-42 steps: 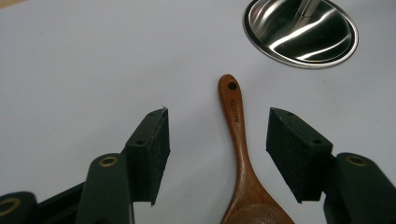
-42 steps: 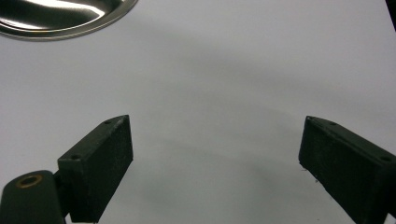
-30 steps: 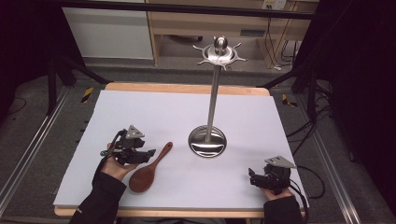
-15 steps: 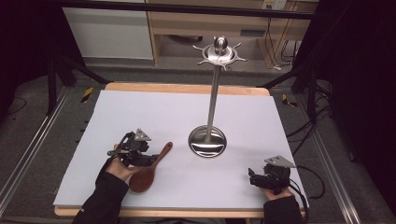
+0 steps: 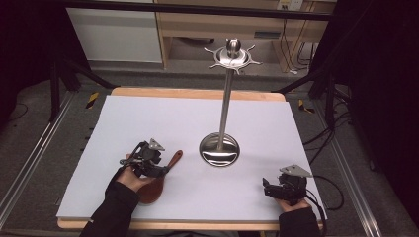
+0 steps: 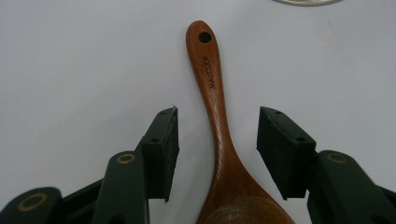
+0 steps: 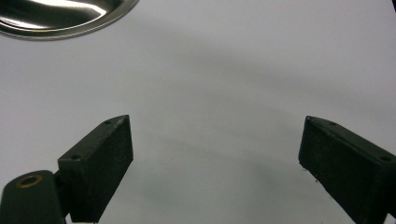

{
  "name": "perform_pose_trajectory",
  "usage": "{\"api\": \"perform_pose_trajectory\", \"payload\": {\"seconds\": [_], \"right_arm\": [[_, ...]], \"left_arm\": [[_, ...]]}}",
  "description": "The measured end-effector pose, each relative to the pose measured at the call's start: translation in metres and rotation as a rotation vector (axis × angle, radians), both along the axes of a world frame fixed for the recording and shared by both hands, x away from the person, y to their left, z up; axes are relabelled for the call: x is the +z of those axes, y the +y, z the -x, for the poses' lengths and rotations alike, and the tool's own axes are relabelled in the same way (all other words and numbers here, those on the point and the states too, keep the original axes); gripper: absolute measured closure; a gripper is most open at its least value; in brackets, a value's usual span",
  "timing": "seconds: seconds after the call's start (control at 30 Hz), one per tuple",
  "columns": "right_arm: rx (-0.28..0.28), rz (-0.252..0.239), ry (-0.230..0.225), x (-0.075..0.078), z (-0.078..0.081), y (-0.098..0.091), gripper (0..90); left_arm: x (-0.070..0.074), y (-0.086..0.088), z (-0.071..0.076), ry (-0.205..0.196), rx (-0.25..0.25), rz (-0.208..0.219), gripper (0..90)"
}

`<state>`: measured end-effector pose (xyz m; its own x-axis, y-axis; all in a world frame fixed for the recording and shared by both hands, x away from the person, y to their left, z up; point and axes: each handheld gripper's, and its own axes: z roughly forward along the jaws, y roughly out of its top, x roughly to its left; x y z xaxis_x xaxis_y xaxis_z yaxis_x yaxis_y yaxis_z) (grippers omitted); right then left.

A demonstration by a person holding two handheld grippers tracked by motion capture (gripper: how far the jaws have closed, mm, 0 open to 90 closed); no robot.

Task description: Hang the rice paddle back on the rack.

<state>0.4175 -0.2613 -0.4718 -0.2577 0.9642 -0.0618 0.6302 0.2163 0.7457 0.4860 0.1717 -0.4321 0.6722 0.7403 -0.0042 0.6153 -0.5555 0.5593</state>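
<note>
You are holding the left gripper (image 5: 159, 169) low over the wooden spoon (image 5: 160, 175) in the lower left of the high view. In the left gripper view the spoon's (image 6: 219, 126) neck is lying between the two jaws, with clear white surface showing on either side of it, so the pads are not pressing on the wood. The jaws are standing partly apart and have just been closing, with the spoon between them but not gripped. The spoon is lying flat on the white board (image 5: 197, 118): its handle, with a small hole near the tip, is pointing toward the top of the left gripper view, and its bowl is sitting at the bottom edge.

You are keeping the right gripper (image 5: 269, 190) in the lower right of the high view, resting near the board's front edge and well apart from the spoon. In the right gripper view its jaws are standing wide with only bare white surface between them.

The metal stand (image 5: 226, 103) is standing upright at the centre of the high view, its round base (image 5: 219, 149) lying just right of the spoon's handle tip. A part of that base (image 7: 60, 18) is showing in the upper left of the right gripper view.
</note>
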Motion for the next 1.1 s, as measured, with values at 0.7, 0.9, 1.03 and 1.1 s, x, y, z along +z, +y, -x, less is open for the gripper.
{"api": "perform_pose_trajectory", "payload": {"seconds": [0.7, 0.9, 1.03, 1.1], "right_arm": [[0.005, -0.005, 0.009, 0.0, -0.001, 0.0, 10.3], [0.003, -0.006, 0.011, 0.0, -0.001, 0.0, 10.3], [0.003, -0.004, 0.012, 0.0, -0.001, 0.0, 10.3], [0.003, -0.002, 0.014, 0.0, -0.001, 0.0, 10.3]], "left_arm": [[-0.012, -0.011, -0.008, 0.073, -0.006, -0.051, 55.7], [-0.015, -0.011, -0.009, 0.089, -0.006, -0.054, 58.7], [-0.016, -0.012, -0.009, 0.099, -0.008, -0.061, 60.9], [-0.017, -0.012, -0.01, 0.1, -0.003, -0.068, 62.7]]}}
